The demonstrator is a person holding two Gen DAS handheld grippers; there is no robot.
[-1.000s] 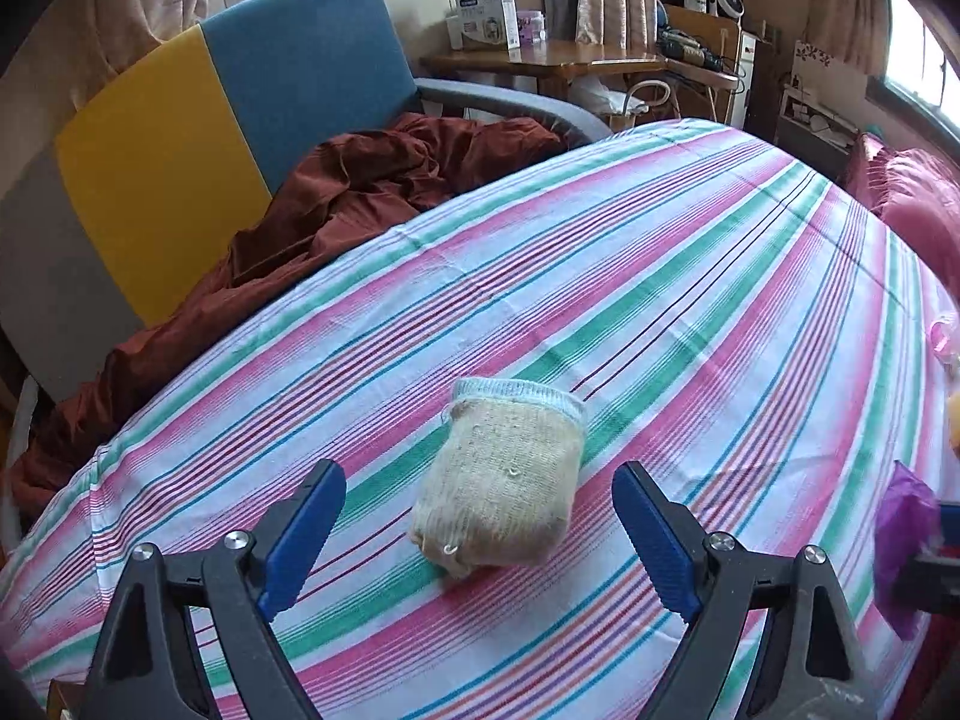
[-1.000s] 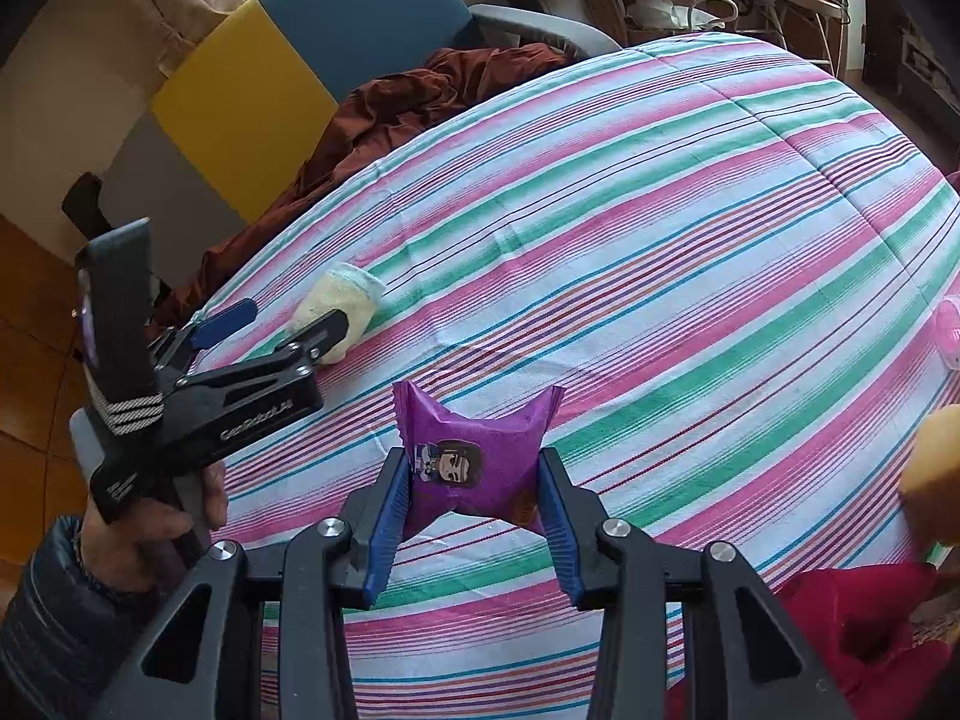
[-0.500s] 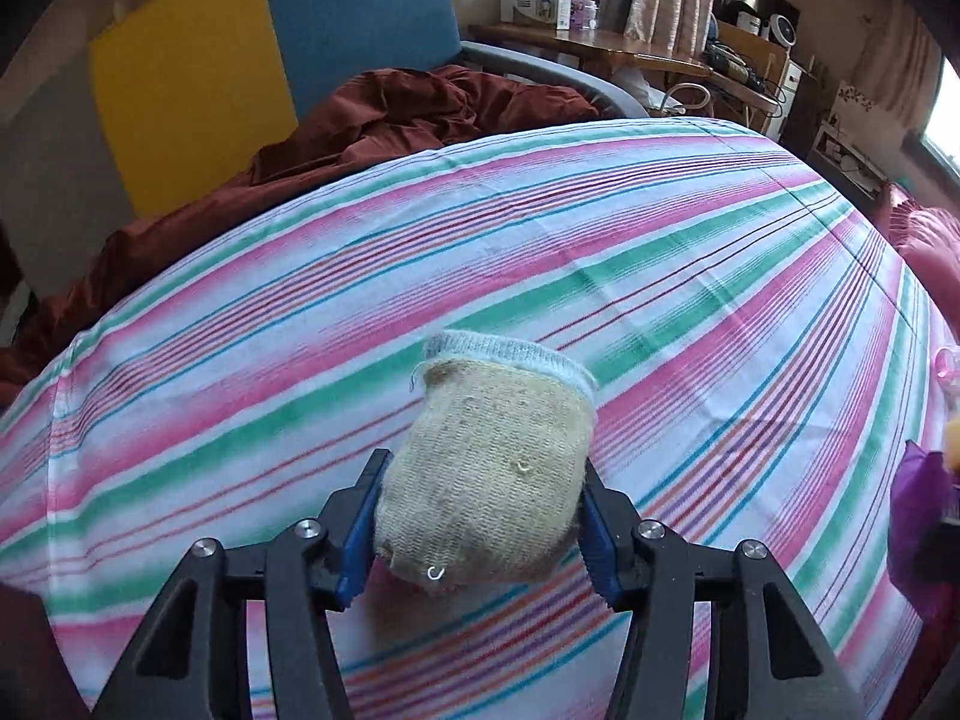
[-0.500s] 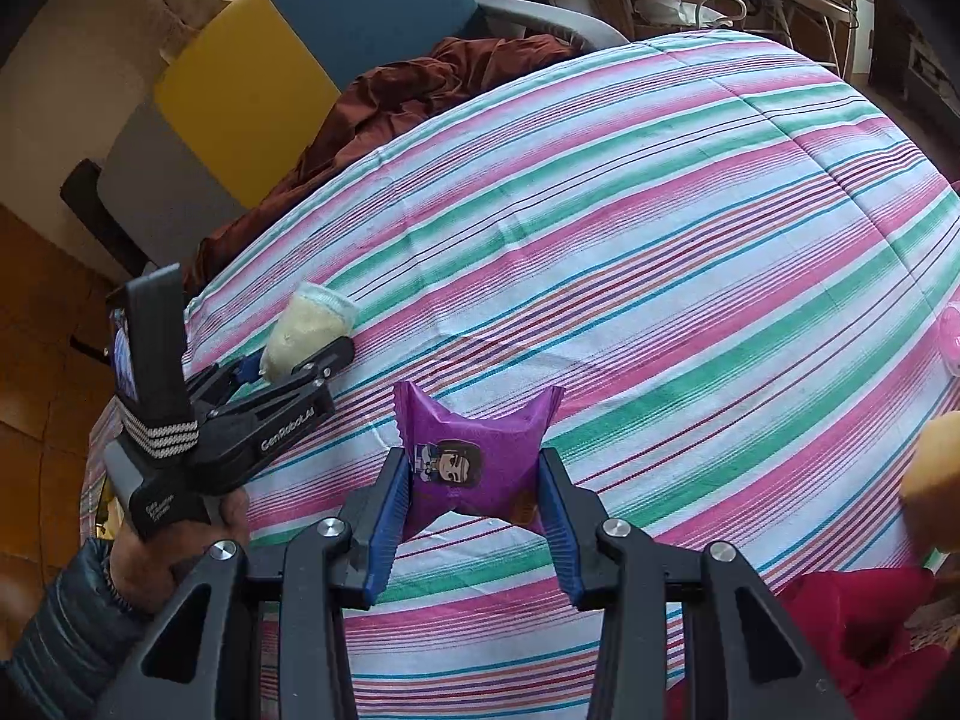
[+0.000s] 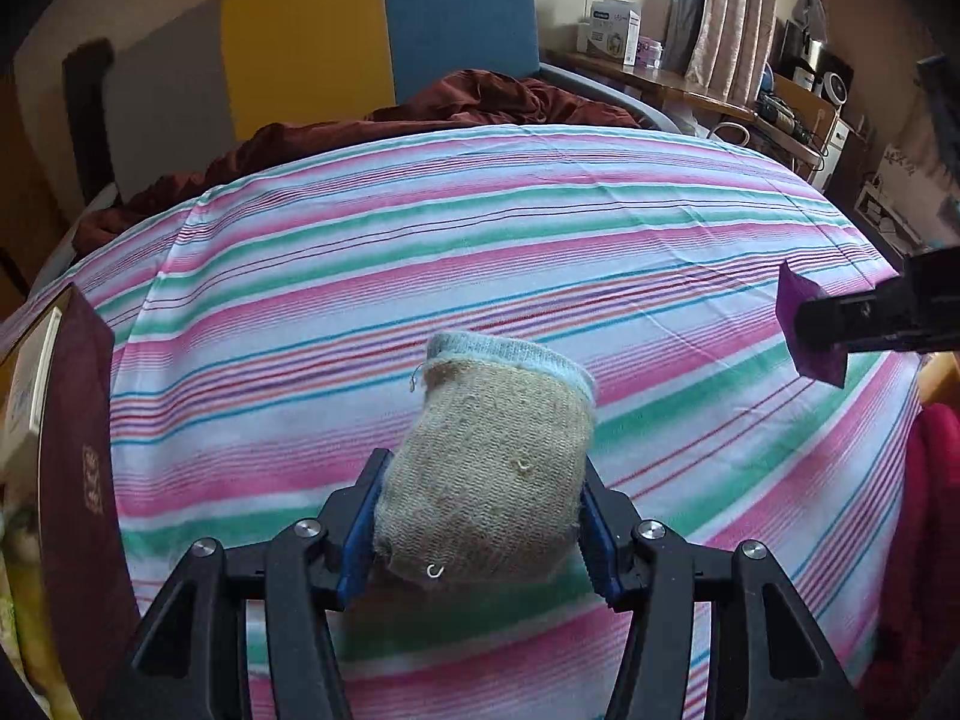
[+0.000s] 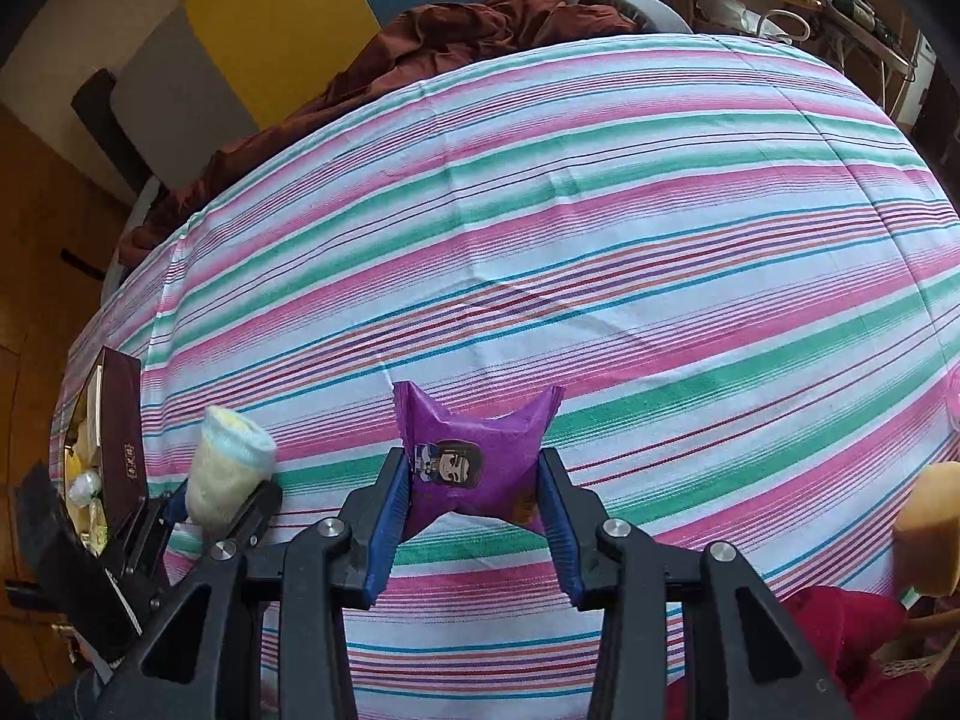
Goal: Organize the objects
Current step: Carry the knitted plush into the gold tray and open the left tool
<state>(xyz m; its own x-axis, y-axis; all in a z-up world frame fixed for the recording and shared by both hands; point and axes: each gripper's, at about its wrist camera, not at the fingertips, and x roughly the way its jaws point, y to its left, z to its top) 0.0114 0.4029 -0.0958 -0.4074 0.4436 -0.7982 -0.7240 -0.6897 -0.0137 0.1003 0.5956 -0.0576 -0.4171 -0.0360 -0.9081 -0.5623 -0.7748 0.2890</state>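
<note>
My left gripper is shut on a rolled beige sock with a pale blue cuff, held above the striped bedspread. The sock also shows in the right wrist view, at the lower left next to a dark red box. My right gripper is shut on a purple snack packet with a cartoon face, held above the bedspread. The packet shows at the right edge of the left wrist view.
A dark red open box holding small items stands at the bed's left edge, also in the right wrist view. A maroon blanket lies at the far side. Red cloth and a yellow object are at the right.
My left gripper closed on the sock, lifted it off the bedspread and swung left toward the dark red box. My right gripper kept its hold on the purple packet.
</note>
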